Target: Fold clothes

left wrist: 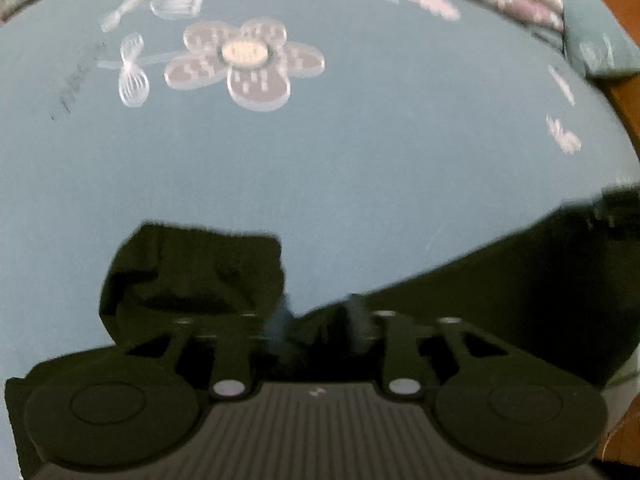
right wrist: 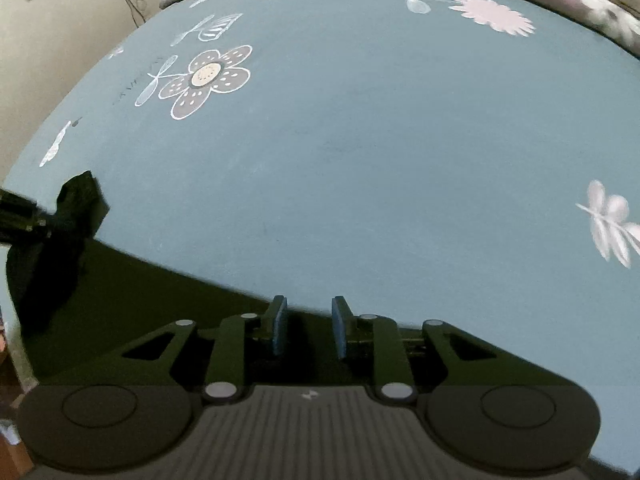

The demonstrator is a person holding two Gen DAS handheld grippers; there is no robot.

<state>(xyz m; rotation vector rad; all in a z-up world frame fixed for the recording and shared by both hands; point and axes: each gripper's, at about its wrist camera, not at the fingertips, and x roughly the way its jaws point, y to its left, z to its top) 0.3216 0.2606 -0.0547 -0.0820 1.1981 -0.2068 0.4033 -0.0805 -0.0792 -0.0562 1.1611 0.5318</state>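
My left claw (left wrist: 316, 320) is blurred, its jaws apart with nothing I can see pinched; the one dark garment (left wrist: 500, 280) lies just under it on the blue sheet (left wrist: 360, 160), its near part hidden by the claw body. My right claw (right wrist: 308, 328) stands slightly open and empty over the garment's edge (right wrist: 160, 300); the sheet's flowers (right wrist: 204, 78) are partly cut off at the rim, so I cannot count them.
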